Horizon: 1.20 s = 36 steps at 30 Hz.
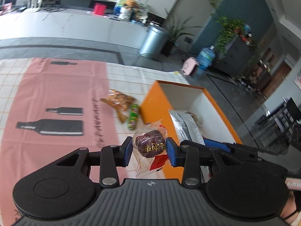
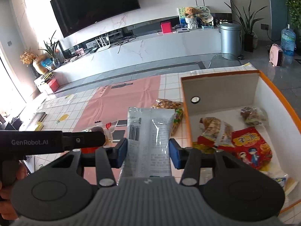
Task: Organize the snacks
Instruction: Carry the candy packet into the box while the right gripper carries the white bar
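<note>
The left gripper (image 1: 147, 151), marked GenRobot.AI, squeezed a brown wrapped snack (image 1: 150, 145); the right gripper (image 2: 148, 153) pinched a silver packet (image 2: 149, 131) whose tiny print was unreadable.

Box (image 2: 222, 86) right on table (image 2: 131, 88) — two snack packets (image 2: 167, 103) just left.

1. Blue-padded black left gripper (image 1: 147, 150): between its pads, a clear-wrapped dark brown round cake (image 1: 150, 144) with gold lettering and a red wrapper corner.
2. Blue-padded black right gripper (image 2: 148, 154): between its pads, a silver-grey foil packet (image 2: 149, 143) with fine black print.
3. Right of both jaws: orange-walled, white-lined cardboard box (image 2: 222, 88).
4. Beyond the jaws: pink cloth with black bottle silhouettes (image 1: 62, 98) over a white grid-lined table cover (image 1: 128, 75).
</note>
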Each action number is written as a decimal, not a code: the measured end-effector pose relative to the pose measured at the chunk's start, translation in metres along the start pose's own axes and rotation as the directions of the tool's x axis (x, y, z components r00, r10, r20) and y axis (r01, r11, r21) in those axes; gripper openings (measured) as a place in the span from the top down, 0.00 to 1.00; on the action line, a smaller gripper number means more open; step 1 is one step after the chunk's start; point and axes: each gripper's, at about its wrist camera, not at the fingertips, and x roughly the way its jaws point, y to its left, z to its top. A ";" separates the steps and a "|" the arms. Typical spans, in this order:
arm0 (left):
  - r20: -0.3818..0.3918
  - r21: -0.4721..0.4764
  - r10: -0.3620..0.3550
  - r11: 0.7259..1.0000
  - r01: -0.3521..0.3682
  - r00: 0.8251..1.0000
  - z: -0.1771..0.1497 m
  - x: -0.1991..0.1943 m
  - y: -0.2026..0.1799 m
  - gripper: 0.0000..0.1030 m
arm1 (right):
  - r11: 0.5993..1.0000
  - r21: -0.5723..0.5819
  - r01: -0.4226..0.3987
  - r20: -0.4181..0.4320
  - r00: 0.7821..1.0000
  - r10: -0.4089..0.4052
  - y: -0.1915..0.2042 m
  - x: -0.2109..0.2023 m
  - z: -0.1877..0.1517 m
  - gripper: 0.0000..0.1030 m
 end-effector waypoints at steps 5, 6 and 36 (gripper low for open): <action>-0.047 0.201 -0.026 0.979 0.035 0.999 0.014 0.021 -0.060 0.58 | 1.000 -0.025 0.004 -0.071 0.997 -0.006 -0.052 -0.024 0.019 0.56; -0.071 0.246 -0.029 0.968 0.045 0.997 0.016 0.028 -0.073 0.58 | 0.999 -0.037 0.004 -0.092 0.996 -0.008 -0.062 -0.025 0.023 0.56; -0.414 0.735 0.265 0.661 0.149 0.871 -0.020 0.199 -0.147 0.58 | 0.961 -0.276 0.011 -0.399 0.908 -0.125 -0.150 0.060 0.033 0.56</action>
